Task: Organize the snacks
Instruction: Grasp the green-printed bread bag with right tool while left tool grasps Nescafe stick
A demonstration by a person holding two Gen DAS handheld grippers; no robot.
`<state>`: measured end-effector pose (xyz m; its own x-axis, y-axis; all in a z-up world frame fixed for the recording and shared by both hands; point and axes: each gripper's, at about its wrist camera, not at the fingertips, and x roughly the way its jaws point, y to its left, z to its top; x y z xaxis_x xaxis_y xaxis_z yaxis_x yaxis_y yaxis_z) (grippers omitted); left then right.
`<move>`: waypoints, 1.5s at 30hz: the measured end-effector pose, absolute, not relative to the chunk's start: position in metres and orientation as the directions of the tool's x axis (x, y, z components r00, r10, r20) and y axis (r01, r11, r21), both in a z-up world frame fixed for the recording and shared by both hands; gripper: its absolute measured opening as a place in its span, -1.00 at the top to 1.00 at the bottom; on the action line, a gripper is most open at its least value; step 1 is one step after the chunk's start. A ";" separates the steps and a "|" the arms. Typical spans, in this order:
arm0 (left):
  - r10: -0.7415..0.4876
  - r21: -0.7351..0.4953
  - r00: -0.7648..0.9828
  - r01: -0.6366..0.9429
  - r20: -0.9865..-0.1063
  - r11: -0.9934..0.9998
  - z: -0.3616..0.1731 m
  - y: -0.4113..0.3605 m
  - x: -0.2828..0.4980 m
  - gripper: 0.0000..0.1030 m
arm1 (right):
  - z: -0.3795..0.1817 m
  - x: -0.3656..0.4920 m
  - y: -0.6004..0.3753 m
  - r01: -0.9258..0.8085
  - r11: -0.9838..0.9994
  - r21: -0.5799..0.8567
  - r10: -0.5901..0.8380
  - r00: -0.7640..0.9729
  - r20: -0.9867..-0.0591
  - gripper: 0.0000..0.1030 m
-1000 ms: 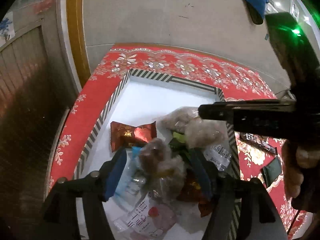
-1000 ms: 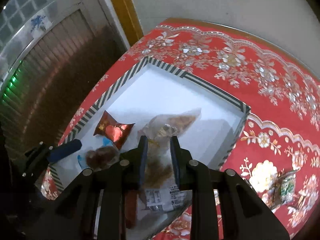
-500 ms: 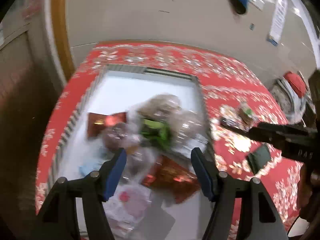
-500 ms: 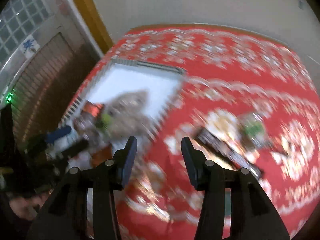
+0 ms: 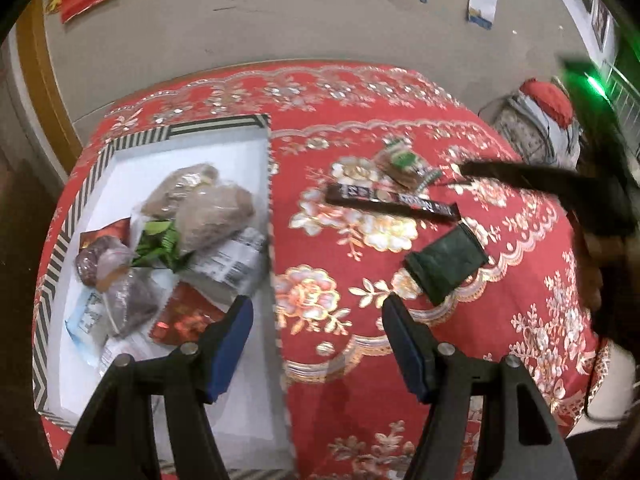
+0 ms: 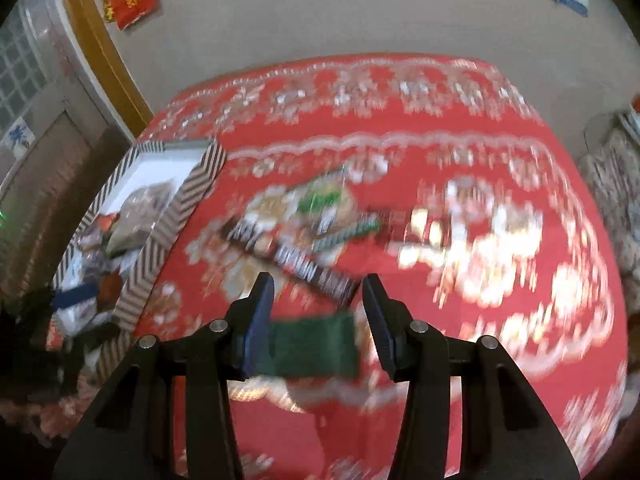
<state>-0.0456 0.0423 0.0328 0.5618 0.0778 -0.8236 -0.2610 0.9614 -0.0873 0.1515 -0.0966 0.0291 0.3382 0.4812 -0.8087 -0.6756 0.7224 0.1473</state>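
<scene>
A striped-rim white box [image 5: 256,128] at the left holds several snack packets [image 5: 196,216]. On the red cloth lie a long black bar [image 5: 392,202], a green-labelled clear packet [image 5: 404,162] and a dark green packet [image 5: 446,264]. My left gripper [image 5: 316,320] is open and empty over the box's right rim. My right gripper [image 6: 318,304] is open and hangs just above the dark green packet [image 6: 316,346], with the black bar [image 6: 292,260] beyond; that view is blurred. The box also shows there [image 6: 192,184].
The round table wears a red flowered cloth [image 5: 360,92] and stands by a grey wall [image 5: 240,20] and a wooden door frame [image 6: 96,48]. A red bag [image 5: 546,96] and cables lie off the table at the right.
The right gripper let go of the packet in the box, opened and swung right to above the dark green packet. The left gripper swung right to the box's rim.
</scene>
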 end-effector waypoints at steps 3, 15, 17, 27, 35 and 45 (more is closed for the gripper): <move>0.099 -0.069 0.550 -0.278 -0.830 0.958 0.034 0.034 -0.045 -0.35 | 0.029 0.174 -0.075 -0.704 0.696 0.140 0.487 0.320 -0.812 0.11; 0.200 -0.053 0.507 -0.442 -0.838 0.896 0.035 0.034 -0.050 -0.35 | -0.026 0.208 -0.013 -0.797 0.604 0.028 0.336 0.222 -0.916 -0.01; 0.205 -0.051 0.502 -0.451 -0.840 0.891 0.035 0.032 -0.050 -0.35 | -0.028 0.205 -0.013 -0.809 0.588 -0.002 0.330 0.242 -0.913 0.00; 0.132 -0.052 0.517 -0.325 -0.846 0.944 0.025 0.006 0.000 -0.35 | 0.022 0.203 -0.085 -0.752 0.651 0.104 0.463 0.286 -0.839 0.05; 0.060 0.096 0.484 0.050 -0.873 0.994 0.014 -0.011 0.089 -0.35 | 0.008 0.185 -0.174 -0.674 0.730 0.113 0.404 0.292 -0.867 0.05; -0.110 0.020 0.321 0.377 -0.941 0.926 -0.004 -0.004 0.133 -0.35 | -0.010 0.167 -0.206 -0.650 0.741 0.172 0.422 0.251 -0.871 0.05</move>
<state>0.1330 -0.0037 -0.0037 0.3206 -0.1098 -0.9408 0.3770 0.9260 0.0204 0.1674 -0.2059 -0.0100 0.2513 0.4222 -0.8710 -0.6497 0.7406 0.1715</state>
